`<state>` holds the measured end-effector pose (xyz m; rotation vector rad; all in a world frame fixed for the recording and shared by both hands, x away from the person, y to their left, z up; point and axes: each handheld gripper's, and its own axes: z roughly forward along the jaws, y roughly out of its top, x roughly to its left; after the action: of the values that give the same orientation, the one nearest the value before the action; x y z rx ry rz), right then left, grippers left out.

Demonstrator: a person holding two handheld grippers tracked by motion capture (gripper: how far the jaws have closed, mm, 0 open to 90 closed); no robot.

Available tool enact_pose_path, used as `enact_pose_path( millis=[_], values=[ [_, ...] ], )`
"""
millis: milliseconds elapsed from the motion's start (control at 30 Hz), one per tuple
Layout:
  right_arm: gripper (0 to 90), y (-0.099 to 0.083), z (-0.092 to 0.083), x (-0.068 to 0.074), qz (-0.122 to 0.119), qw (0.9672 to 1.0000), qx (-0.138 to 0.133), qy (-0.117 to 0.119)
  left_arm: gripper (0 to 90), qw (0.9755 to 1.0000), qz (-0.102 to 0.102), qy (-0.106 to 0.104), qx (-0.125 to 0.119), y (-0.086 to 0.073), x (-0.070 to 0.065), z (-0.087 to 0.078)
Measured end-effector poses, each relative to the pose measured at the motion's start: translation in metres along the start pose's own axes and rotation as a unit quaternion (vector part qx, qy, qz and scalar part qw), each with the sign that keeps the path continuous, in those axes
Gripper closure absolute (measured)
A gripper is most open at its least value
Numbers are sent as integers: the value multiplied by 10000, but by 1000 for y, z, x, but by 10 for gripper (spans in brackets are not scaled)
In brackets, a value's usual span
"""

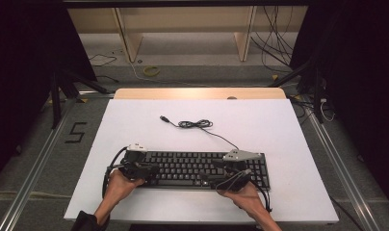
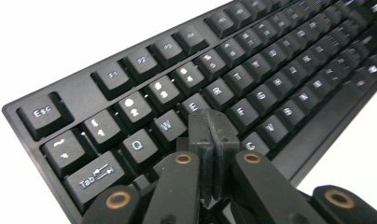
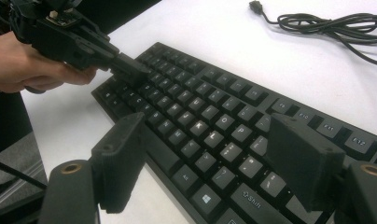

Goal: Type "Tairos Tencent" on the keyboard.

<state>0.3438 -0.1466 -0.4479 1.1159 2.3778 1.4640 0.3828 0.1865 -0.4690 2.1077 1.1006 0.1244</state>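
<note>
High view shows a black keyboard (image 1: pixel 197 168) lying near the front edge of a white desk (image 1: pixel 135 125), its long axis running left to right. Its cable (image 1: pixel 197 124) trails away toward the far side. At the keyboard's left end, the left gripper (image 2: pixel 211 128) has its fingers pressed together, tips directly over the letter keys beside E and D. At the right end, the right gripper (image 3: pixel 205 158) hovers with fingers spread apart, holding nothing.
</note>
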Motion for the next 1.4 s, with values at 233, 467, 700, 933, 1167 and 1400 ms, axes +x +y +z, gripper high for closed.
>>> enact_pose_path(
  millis=[233, 467, 700, 933, 1167, 1400],
  values=[
    [294, 0, -1, -1, 3, 10000, -19, -8, 814, 9997, -66, -47, -225, 0, -1, -7],
    [294, 0, 1, 1, 4, 10000, -6, 11, 672, 9990, -147, -162, -381, 0, -1, -12],
    [296, 0, 4, 2, -16, 10000, 1, 23, 498, 9974, -254, -240, -633, -1, -2, -18],
    [305, 1, 7, 4, -29, 10000, 22, 56, 389, 9954, -335, -288, -852, -4, -1, -22],
    [319, 4, 11, 7, -53, 9999, 10, 116, 336, 9937, -358, -320, -1010, -5, -2, -27],
    [339, 6, 18, 10, -90, 9998, 38, 185, 310, 9920, -398, -376, -1134, -8, -3, -30]
  ],
)
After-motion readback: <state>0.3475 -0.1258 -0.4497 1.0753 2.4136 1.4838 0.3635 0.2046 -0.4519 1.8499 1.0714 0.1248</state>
